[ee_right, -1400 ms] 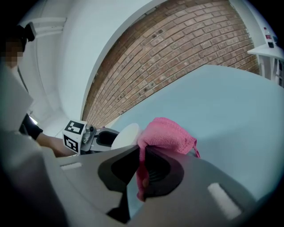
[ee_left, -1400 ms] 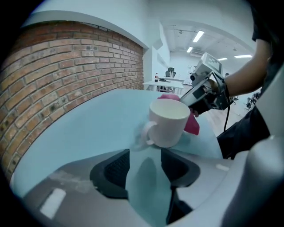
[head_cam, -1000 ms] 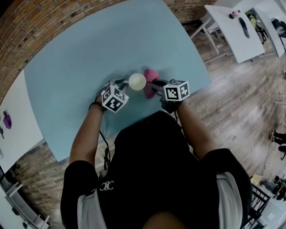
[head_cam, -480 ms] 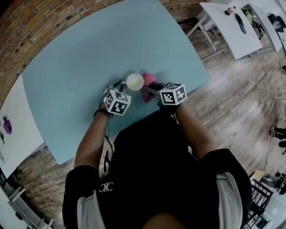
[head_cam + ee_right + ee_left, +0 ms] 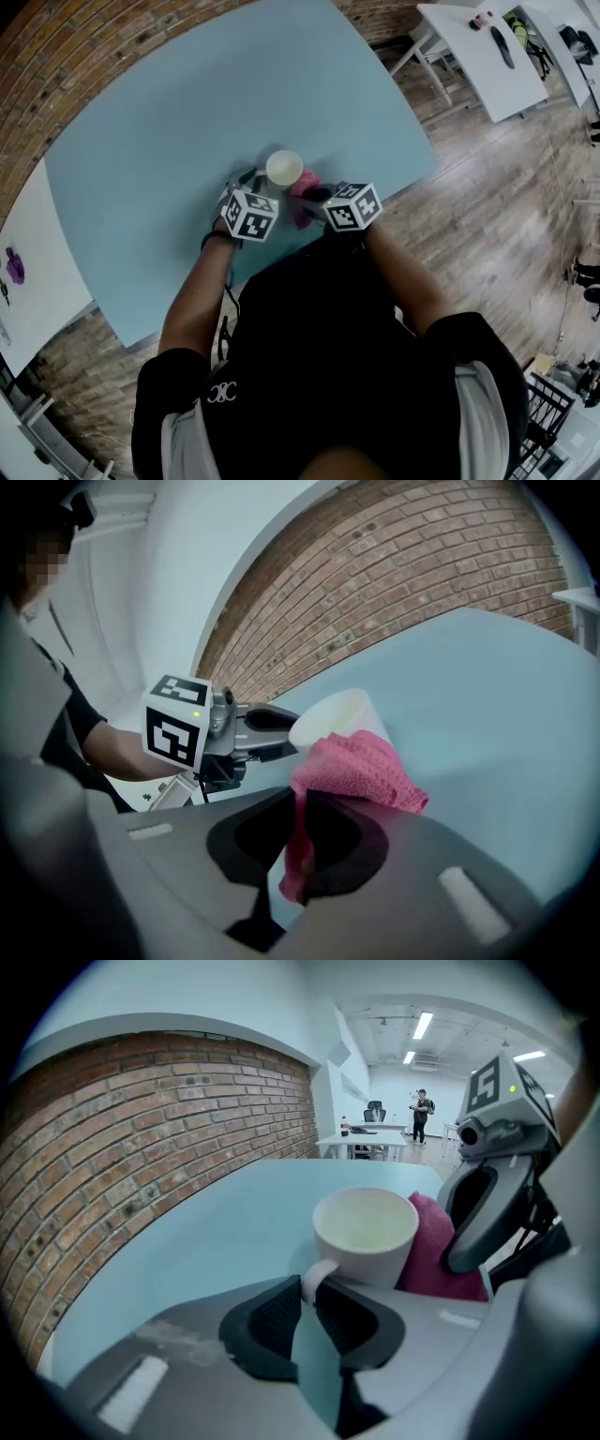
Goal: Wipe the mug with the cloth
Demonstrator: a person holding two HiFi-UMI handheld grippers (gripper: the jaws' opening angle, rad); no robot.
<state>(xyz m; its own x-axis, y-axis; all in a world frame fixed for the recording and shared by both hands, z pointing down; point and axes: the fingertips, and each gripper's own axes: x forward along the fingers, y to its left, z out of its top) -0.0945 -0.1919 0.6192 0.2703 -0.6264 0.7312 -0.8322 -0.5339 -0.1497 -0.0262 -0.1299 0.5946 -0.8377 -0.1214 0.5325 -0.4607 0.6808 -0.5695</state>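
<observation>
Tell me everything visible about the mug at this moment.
The cream, ceramic-looking mug is plain, glossy and round-rimmed, and looks empty. It is mouth up over the light blue table. Its loop handle is clamped between the left gripper's jaws. The pink terry cloth, pinched by the right gripper, presses against its side.

I see the light blue table with the white mug toward its near edge, contact unclear.
</observation>
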